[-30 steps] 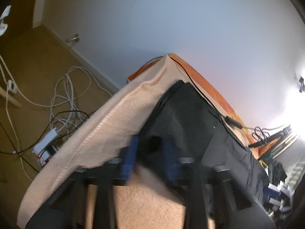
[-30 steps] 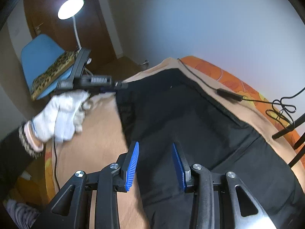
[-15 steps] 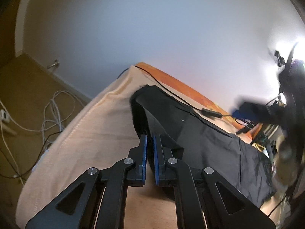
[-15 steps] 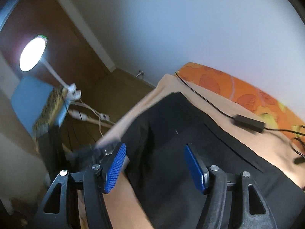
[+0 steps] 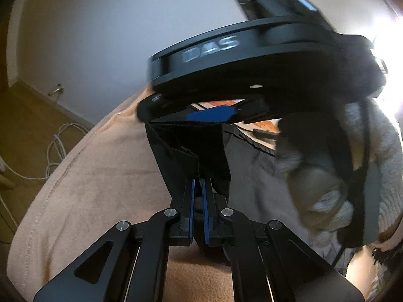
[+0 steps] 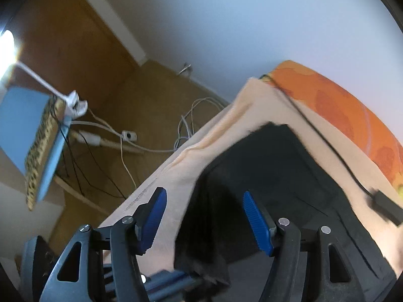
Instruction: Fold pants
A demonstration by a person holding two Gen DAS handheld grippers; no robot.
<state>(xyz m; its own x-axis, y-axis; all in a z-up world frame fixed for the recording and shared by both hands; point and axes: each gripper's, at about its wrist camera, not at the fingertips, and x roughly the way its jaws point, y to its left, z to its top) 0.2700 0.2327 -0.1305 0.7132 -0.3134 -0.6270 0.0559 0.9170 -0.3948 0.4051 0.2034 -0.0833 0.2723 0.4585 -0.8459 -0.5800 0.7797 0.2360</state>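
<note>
A: Left gripper [image 5: 199, 191] pinching the black pants [image 6: 272, 166], lifting a near corner off the beige blanket [image 5: 95, 176].

B: Right gripper [image 6: 205, 220] spread wide above. Limp, light cloth; grab the hem edge.

Black left gripper [image 5: 198, 187] with blue-lined jaws, silver screws, white-gloved hand [image 5: 352, 176].

One marking can be read: the pale raised letters "DAS" — somewhat blurred — on the curved black body of the right tool [image 5: 209, 119], which crosses the upper part of the left wrist view. In the right wrist view a line of small stitched or printed marks runs along the hem of the beige blanket [image 6: 161, 176] — too small and blurred to make out. Nothing else in either view carries legible text, numbers or signs.
</note>
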